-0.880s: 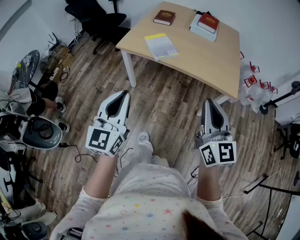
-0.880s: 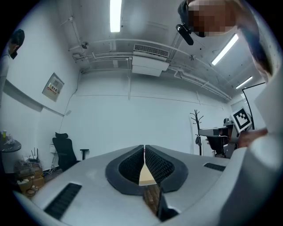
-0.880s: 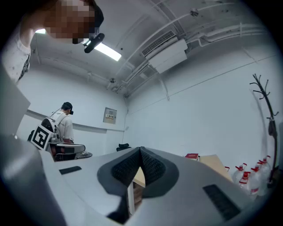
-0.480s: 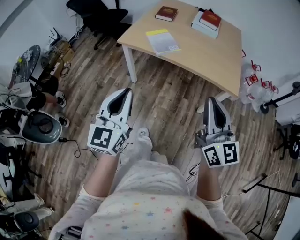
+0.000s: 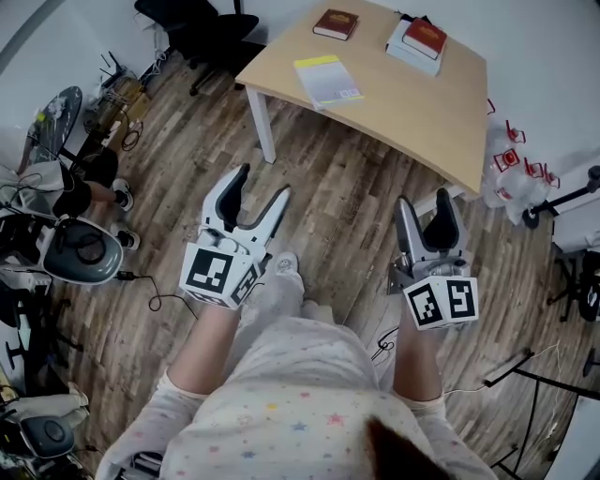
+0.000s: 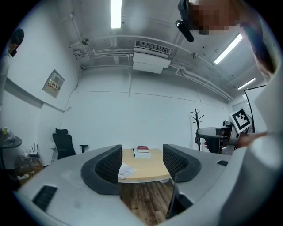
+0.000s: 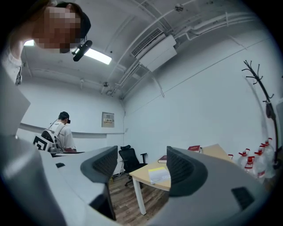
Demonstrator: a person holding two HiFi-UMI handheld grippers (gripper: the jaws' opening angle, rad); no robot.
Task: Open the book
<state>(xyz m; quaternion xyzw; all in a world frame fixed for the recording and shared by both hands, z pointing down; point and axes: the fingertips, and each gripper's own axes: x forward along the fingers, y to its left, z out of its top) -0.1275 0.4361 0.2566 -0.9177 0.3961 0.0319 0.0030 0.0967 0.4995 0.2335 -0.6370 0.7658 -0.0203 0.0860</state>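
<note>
A light wooden table (image 5: 403, 112) stands across the floor ahead of me. On it lie a yellow-and-white booklet (image 5: 326, 82), a closed dark red book (image 5: 335, 23) and a red book (image 5: 424, 37) on top of a pale stack. My left gripper (image 5: 258, 192) and right gripper (image 5: 427, 211) hang over the wooden floor, well short of the table, both open and empty. In the left gripper view the left gripper (image 6: 142, 165) frames the table (image 6: 150, 170) and the red book (image 6: 142, 149). Between the jaws of the right gripper (image 7: 141, 170) shows the booklet (image 7: 158, 173).
A black office chair (image 5: 192, 33) stands left of the table. Grey equipment (image 5: 80, 258) and cables crowd the floor at the left. Red-capped bottles (image 5: 511, 164) sit by the table's right end. A person with a backpack (image 7: 62, 134) stands at the far left wall.
Both grippers' jaws, together in the earlier frames, have spread apart. The table sits a little higher in the head view.
</note>
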